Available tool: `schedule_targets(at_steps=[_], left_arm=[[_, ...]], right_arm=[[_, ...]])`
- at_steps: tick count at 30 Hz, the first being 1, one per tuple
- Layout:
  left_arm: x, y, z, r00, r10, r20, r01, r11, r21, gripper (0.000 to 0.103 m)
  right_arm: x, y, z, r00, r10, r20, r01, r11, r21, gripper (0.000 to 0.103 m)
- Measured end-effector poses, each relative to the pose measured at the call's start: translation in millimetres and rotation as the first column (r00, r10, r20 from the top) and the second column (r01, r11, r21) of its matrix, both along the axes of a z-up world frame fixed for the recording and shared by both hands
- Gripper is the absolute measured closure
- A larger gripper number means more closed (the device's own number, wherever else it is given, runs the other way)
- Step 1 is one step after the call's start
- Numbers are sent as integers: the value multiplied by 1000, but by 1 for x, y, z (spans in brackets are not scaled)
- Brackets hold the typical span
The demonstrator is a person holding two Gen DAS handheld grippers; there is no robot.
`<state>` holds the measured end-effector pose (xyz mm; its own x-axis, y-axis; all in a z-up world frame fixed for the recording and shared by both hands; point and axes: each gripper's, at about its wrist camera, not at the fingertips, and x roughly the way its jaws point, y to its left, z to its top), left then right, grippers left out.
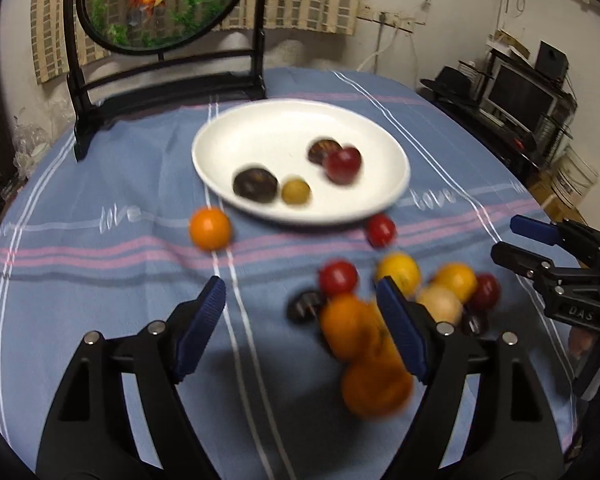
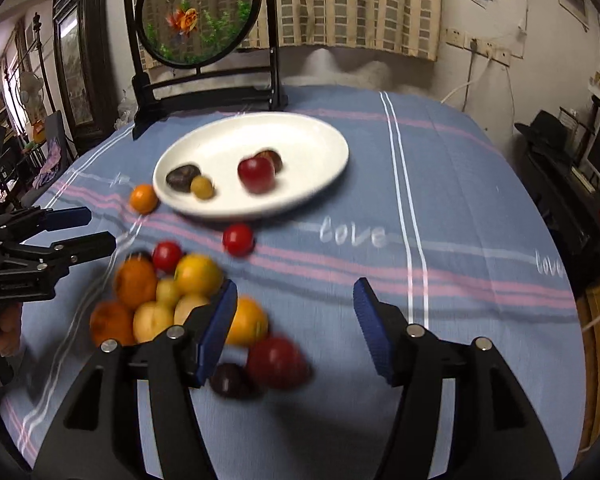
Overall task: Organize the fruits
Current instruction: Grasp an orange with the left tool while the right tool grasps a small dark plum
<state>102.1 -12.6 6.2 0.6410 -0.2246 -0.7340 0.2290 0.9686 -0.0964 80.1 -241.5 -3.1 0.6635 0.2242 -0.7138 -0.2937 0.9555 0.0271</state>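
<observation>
Four fruits already lie on the white plate: two dark ones, a small yellow-green one and a red one. The remaining fruits sit on the counter, which is covered with a blue striped cloth. A lone orange fruit rests just beside the plate's near rim, and a lone red fruit lies near the rim on the other side. The main cluster of orange, yellow, red and dark fruits is bunched nearer the cameras, between the two tools.

The left gripper has its fingers spread wide with nothing between them; the cluster lies against and behind the right-hand finger. The right gripper is also parted and empty, with the cluster at its left finger.

Recommended procedure for the pick:
- Select a fruit at the edge of the cluster, or one of the two lone fruits, so that neighbours are not pushed.
- Centre the fruit between the fingers before closing; a finger landing on a round fruit will likely roll it away.
- Close gently; the fruits look soft-skinned.
- Keep the two grippers apart so they do not meet over the cluster.
- Release low over a bare part of the plate.
</observation>
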Motion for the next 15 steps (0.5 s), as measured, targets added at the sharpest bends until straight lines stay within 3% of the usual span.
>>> schedule_targets(at_steps=[5,15], left_arm=[[-30,-10,-12,999,-31,-24,31,999,9,23],[-46,-34,-33,992,-106,-75,109,993,38,27]], right_arm=[[-28,-4,-13,1000,1,-29,0,1000,14,42],[-53,-8,-17,999,-10,-48,12,999,47,42]])
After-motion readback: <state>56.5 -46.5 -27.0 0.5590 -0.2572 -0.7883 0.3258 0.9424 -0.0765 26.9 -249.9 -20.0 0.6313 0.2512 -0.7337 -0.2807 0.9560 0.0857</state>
